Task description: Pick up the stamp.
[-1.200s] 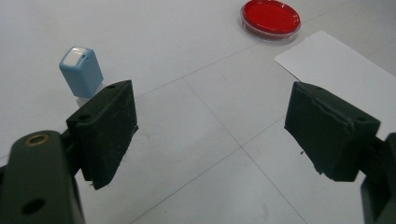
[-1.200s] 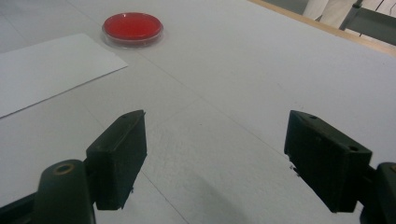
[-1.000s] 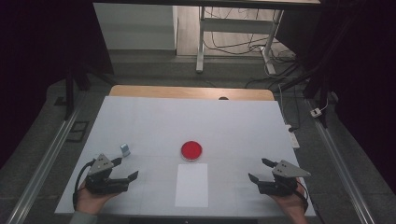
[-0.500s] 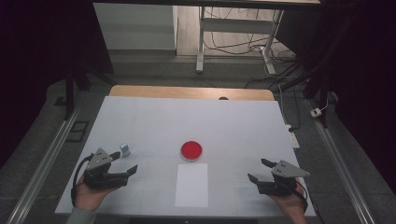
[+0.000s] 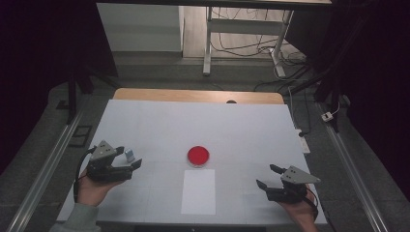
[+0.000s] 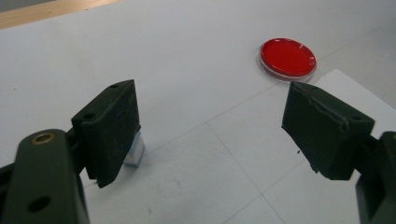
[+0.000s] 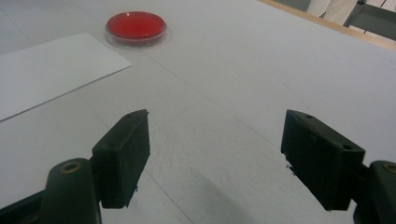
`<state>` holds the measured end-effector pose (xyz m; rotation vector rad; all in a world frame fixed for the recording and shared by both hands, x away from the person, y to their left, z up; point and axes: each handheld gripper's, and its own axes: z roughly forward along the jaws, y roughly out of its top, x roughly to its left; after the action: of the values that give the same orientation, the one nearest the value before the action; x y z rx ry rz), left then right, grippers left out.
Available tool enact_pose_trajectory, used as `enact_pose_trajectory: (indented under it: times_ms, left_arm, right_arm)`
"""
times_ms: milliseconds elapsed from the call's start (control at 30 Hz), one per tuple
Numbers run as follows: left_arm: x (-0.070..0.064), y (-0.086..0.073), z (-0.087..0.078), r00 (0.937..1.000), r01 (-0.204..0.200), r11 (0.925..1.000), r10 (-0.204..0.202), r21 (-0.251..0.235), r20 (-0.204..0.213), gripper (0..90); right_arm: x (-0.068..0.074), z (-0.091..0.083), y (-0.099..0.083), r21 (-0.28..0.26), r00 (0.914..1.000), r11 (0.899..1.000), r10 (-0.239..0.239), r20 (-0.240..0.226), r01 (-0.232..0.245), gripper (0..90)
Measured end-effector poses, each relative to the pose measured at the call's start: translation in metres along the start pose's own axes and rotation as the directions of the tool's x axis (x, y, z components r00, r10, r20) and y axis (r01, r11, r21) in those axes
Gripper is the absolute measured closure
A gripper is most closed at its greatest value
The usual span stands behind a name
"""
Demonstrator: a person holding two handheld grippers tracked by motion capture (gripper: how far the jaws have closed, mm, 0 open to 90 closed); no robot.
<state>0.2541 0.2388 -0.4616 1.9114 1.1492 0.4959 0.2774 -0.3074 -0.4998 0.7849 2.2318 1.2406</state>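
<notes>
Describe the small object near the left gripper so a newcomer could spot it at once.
On the white table, look to the near-left, where the left gripper hovers. Just beyond its jaws stands a small clear block, far smaller and paler than the red dish and white paper sheet at the centre.

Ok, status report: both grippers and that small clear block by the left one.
Left gripper open, empty. Right gripper open, empty. Small clear block on the table, beside the left fingers, ungrasped. Nothing in the way.
</notes>
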Motion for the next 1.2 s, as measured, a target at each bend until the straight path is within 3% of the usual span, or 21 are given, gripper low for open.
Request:
enact_pose_trajectory:
  times_ms: [167,233,367,467,600,867,1200]
  left_arm:
    - [0.009,0.003,0.008,0.9996,0.018,0.9995,-0.018,0.024,-0.021,19.8]
    - [0.014,0.003,0.014,0.9984,0.019,0.999,-0.017,0.041,-0.055,20.1]
    - [0.024,0.003,0.021,0.9965,0.007,0.9977,-0.001,0.068,-0.084,21.4]
    - [0.035,0.002,0.025,0.9977,0.026,0.9966,-0.021,0.078,-0.064,23.2]
    - [0.043,0.0,0.029,0.9971,0.031,0.9952,-0.025,0.092,-0.072,24.6]
    - [0.047,-0.004,0.038,0.9973,-0.01,0.9925,0.019,0.122,-0.071,32.1]
    - [0.053,-0.011,0.043,0.9977,-0.014,0.99,0.023,0.14,-0.064,39.6]
  right_arm:
    - [0.0,0.001,0.0,0.011,1.0,1.0,-0.003,0.001,0.003,23.7]
    - [0.0,0.001,0.0,0.011,1.0,1.0,-0.003,0.002,0.003,23.7]
    - [0.0,0.001,0.0,0.008,1.0,1.0,-0.003,0.001,0.003,23.7]
    - [0.0,0.001,-0.001,0.014,1.0,1.0,-0.004,0.0,0.004,23.7]
    - [0.0,0.002,-0.001,0.023,1.0,1.0,-0.008,0.0,0.008,23.7]
    - [0.001,0.002,0.0,0.013,0.9998,1.0,0.002,-0.019,-0.002,23.6]
    - [0.001,0.003,-0.001,0.024,0.9998,1.0,0.004,-0.02,-0.004,23.6]
